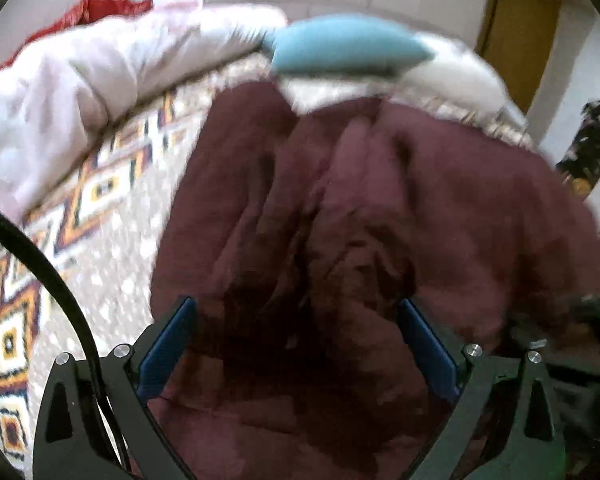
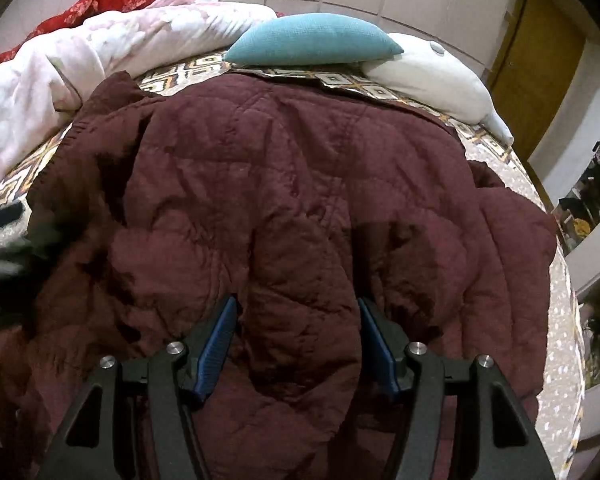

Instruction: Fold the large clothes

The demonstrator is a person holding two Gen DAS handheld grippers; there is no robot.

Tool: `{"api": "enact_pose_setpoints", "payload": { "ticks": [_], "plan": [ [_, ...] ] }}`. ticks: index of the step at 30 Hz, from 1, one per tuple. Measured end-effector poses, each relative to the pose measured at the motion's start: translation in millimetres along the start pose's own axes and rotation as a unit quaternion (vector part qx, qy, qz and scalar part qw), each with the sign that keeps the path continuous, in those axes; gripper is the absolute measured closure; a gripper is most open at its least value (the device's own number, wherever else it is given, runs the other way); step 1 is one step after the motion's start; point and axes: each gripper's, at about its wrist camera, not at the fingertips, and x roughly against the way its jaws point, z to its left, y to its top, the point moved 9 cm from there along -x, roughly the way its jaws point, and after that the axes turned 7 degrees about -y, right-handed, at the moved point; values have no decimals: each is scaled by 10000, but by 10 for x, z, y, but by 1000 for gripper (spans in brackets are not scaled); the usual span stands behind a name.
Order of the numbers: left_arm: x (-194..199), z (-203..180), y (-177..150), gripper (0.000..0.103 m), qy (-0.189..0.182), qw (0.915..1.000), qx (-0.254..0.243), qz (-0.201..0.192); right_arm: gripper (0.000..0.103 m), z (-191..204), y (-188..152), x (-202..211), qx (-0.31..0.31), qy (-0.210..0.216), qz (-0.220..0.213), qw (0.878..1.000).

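A large maroon quilted coat [image 1: 360, 200] [image 2: 300, 160] lies crumpled over a patterned bed cover [image 1: 112, 220] [image 2: 560, 312]. My left gripper [image 1: 296, 308] hangs low over the coat's near part, its blue pads wide apart and nothing pinched; this view is blurred. My right gripper [image 2: 296, 304] is open and straddles a thick sleeve-like ridge of the coat [image 2: 304, 300]; dark gaps show beside the pads. A dark blur at the right wrist view's left edge [image 2: 4, 248] is probably the other gripper.
Behind the coat lie a teal pillow [image 1: 340, 46] [image 2: 312, 38], a white pillow [image 2: 432, 72] and a bunched pale quilt [image 1: 60, 100] [image 2: 80, 64] with red cloth [image 2: 100, 4]. A wooden door [image 2: 540, 60] and shelves [image 2: 596, 208] stand right of the bed. A black cable [image 1: 40, 264] loops by my left gripper.
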Motion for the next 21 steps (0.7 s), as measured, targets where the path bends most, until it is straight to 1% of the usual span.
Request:
{"api": "enact_pose_setpoints", "payload": {
  "ticks": [1,2,6,9,12,15,18,21],
  "plan": [
    [-67,39,-44,3,6,10000,69,68,38,4,-13,-3,6,-4,-23,10000],
    [-96,65,-69,2,20,9999,107,56,37,13,-17,-16,28,-29,-58,10000],
    [-92,33,-89,2,183,9998,-48,-7,37,51,-28,-13,88,-207,-165,9996],
    [-67,33,-90,2,68,10000,9,17,36,53,-5,9,59,-260,-198,9994],
    [91,31,-119,2,-92,9999,116,-5,36,33,19,143,52,-197,-263,9994],
    [376,8,-122,2,-34,9996,-21,-265,36,-19,13,387,-91,-78,-367,9993],
    [689,-68,-163,2,31,9981,-201,-578,36,-77,-24,664,-181,-97,-513,9985],
    [1063,-147,-225,2,163,9944,-394,-969,35,-138,-92,972,-239,-141,-680,9973]
  ]
}}
